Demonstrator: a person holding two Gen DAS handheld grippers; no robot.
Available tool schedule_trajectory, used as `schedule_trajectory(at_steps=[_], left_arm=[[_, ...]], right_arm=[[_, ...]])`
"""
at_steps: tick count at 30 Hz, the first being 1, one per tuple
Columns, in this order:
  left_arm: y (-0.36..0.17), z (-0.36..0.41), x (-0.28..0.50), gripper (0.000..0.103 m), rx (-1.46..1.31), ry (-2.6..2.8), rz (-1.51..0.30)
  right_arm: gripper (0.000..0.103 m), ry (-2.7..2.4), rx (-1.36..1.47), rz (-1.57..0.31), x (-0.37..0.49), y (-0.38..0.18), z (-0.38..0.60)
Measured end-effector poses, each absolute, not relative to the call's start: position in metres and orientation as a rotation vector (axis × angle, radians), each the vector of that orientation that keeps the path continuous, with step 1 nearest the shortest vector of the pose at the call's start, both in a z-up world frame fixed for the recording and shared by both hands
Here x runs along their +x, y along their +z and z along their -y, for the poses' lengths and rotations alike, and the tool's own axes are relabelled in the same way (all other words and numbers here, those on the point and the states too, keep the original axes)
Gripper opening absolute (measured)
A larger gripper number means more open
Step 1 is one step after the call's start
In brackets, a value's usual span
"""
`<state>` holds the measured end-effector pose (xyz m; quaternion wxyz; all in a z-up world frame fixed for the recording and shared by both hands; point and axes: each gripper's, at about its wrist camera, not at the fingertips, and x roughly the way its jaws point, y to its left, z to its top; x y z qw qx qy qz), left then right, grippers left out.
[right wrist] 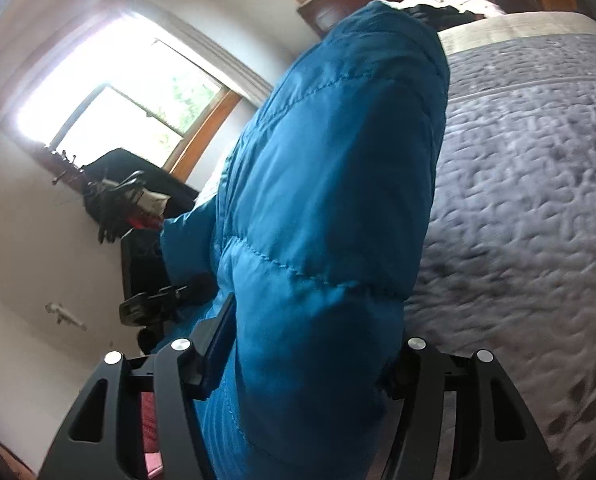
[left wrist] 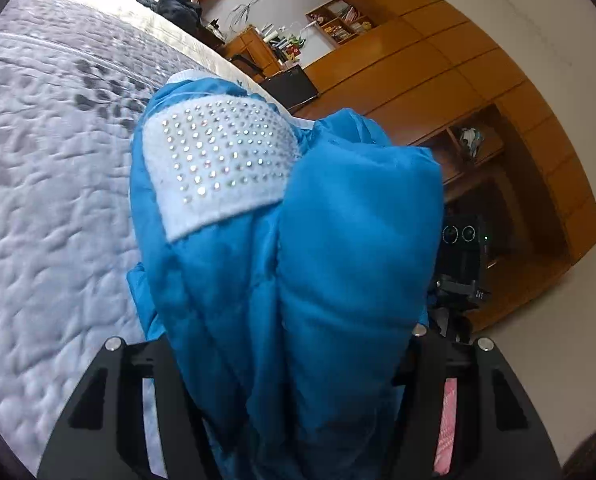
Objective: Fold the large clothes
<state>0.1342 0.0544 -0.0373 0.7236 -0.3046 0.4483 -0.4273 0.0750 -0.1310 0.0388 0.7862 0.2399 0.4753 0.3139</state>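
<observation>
Two grippers, one blue padded jacket [left wrist: 322, 240], and both are clamped onto it right now. The left gripper [left wrist: 294, 364] has a thick bunch of the blue fabric squeezed between its fingers, with a white patch [left wrist: 222, 160] studded with sparkly dots standing up just above the bed [left wrist: 50, 168]. The right gripper [right wrist: 298, 364] grips a quilted fold of the same jacket [right wrist: 330, 200], which rises beside the bed's grey quilt [right wrist: 538, 168].

So the jacket is lifted clear, hanging above the bed rather than lying on it. My read: this is the carry-and-spread step, with no fold laid down yet. What's called for next, I'd say, is lowering it onto the quilt, pulling the two grips apart to flatten it, then letting go cleanly.

Containers? Beyond the bed, a wooden shelf unit [left wrist: 340, 22] holds what look like books; too small to tell more.
</observation>
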Motion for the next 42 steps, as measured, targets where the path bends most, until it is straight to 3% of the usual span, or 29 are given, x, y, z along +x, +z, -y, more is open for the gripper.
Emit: schedule_trajectory(at_steps=[9, 17, 31, 42], left_arm=[[-0.072, -0.020, 0.178, 0.059, -0.668, -0.875, -1.041], [-0.083, -0.023, 0.175, 0.070, -0.635, -0.863, -1.017], [-0.034, -0.073, 0.099, 0.085, -0.560, -0.642, -0.963], [0.021, -0.080, 0.020, 0.091, -0.375, -0.466, -0.840]], right_arm=[[0.063, 0.678, 0.625, -1.107, 0.118, -0.029, 0.175], [0.085, 0.666, 0.670, -1.116, 0.118, -0.053, 0.190], [0.099, 0.420, 0.356, -0.994, 0.042, 0.014, 0.180], [0.099, 0.195, 0.121, -0.881, -0.020, 0.048, 0.134]])
